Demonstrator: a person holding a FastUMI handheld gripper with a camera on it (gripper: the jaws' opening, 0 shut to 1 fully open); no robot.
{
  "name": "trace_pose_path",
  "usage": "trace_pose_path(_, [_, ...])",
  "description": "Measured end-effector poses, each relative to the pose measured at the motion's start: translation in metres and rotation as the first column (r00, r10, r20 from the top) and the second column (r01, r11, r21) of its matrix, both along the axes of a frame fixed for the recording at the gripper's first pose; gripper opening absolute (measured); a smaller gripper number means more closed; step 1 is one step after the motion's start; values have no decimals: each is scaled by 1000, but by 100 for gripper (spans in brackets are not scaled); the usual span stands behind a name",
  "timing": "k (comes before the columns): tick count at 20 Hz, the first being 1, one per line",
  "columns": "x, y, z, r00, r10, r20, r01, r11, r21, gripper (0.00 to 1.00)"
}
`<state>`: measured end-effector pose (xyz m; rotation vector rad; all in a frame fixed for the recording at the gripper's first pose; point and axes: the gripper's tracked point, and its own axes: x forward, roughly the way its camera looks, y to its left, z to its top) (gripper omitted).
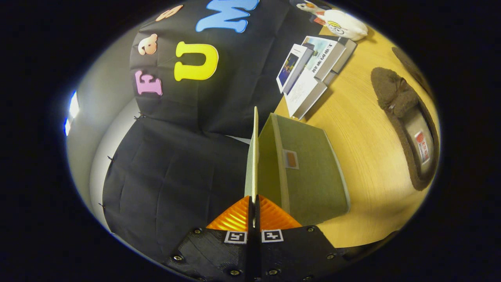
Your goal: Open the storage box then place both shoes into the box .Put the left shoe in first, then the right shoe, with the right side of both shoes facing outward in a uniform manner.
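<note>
The gripper (pixel 254 203) is seen with its two fingers brought almost together, and the thin edge of the box lid (pixel 255 152) is clamped between them. Both fingers are pressed against the lid, one on each face. The lid is held edge-on, so that it runs as a narrow pale strip straight ahead from the fingertips.

The storage box (pixel 303 172) is located just beside the lid, on the far side of it from the black cloth wall (pixel 176 164). It is a greenish box resting on the wooden table (pixel 364 156), and the lid is joined to it along one edge. A small label with an orange patch is fixed to the box's facing surface. Whether the inside of the box holds anything cannot be told, as the interior is hidden.

A brown slipper (pixel 407 125) is lying on the table, well apart from the box, with its opening turned upward and a tag visible on the insole. The dark edge of a second slipper (pixel 413 70) is seen just beyond it.

Beyond the box, a stack of books (pixel 313 70) is laid out on the table. A white stuffed toy (pixel 340 23) is placed past the books.
</note>
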<state>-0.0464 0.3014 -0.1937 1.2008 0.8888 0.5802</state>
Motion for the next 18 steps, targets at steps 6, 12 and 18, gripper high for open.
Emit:
trace_pose_path(6, [10, 20, 57, 994, 40, 106, -36, 999, -41, 0])
trace_pose_path(12, [10, 69, 103, 957, 150, 248, -97, 972, -212, 0])
trace_pose_path(18, [4, 128, 122, 925, 232, 302, -142, 946, -292, 0])
